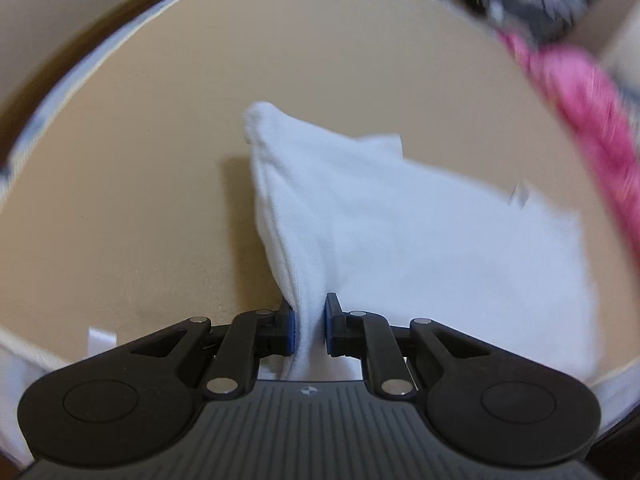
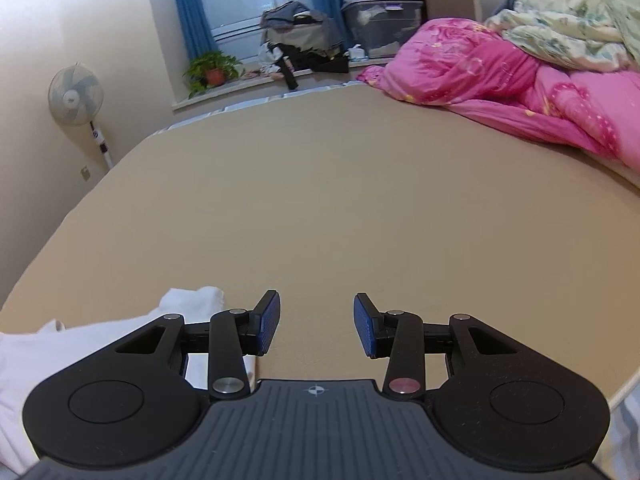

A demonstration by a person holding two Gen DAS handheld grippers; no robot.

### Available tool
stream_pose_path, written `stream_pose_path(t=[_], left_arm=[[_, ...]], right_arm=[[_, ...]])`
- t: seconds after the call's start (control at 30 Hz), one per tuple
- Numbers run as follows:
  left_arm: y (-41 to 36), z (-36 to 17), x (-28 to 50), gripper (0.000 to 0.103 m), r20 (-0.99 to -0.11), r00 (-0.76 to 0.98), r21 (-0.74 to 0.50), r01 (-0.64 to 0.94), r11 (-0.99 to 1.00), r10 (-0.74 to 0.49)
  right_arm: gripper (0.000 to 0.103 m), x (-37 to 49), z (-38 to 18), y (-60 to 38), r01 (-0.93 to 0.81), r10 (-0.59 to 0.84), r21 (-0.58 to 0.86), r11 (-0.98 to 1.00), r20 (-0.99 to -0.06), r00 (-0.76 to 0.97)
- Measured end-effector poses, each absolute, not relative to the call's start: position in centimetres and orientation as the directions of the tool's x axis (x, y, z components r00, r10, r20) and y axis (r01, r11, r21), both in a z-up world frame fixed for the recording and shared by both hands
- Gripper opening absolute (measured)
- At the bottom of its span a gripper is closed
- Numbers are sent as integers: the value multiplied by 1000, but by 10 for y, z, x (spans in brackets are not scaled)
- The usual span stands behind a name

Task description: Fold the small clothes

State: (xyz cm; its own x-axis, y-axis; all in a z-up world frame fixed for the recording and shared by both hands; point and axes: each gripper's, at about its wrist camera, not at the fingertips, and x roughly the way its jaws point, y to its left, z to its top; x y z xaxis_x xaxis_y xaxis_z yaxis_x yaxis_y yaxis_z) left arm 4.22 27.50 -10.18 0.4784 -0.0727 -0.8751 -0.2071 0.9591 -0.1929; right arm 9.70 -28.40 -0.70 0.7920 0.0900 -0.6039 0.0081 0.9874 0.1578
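Left wrist view is smeared with motion blur, worst along the right edge, where a pink quilt (image 1: 580, 120) is only a streak and the dark clutter above it cannot be made out. The left gripper (image 1: 310, 328) has its jaws clamped on a white garment (image 1: 400, 220): a pinched ridge of soft knit cloth runs up between the blue pads, and the rest drapes to the right over the tan bed sheet (image 1: 160, 160). The garment's lower edge is hidden behind the gripper body, and a small pale tab near its right side is too blurred to read.

From the right wrist the picture is sharp. The right gripper (image 2: 316, 326) hangs over bare sheet with its jaws apart and nothing between the ribbed blue pads. The white garment shows only as a bunched corner at lower left, cut off by the frame and by the gripper's black arms. Beyond lie the glossy, flower-printed pink quilt, a pale floral blanket (image 2: 572, 12), a standing fan (image 2: 76, 94) and a potted plant (image 2: 212, 70) on the windowsill. No writing is legible anywhere.
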Motion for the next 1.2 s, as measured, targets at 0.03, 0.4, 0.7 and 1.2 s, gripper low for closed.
stream_pose_path(t=[0.03,0.4,0.7,1.2], left_arm=[[263,-101,47,15,-880,473,-153,-186,971,-48],[64,-45,105,16,-778,534,-381,15,924,-329],[-13,-9,114,57,-712,545,-406,195,893,-442],[66,-122,48,58,-875,417,-182,186,966,-245]], right_arm=[[43,99,-8,-284,-1,92,148,989,-607,790],[43,95,-7,-275,-112,147,96,989,-599,787],[43,91,-8,-278,-108,221,216,970,-615,757],[13,97,-54,-210,-301,440,339,891,-805,398]])
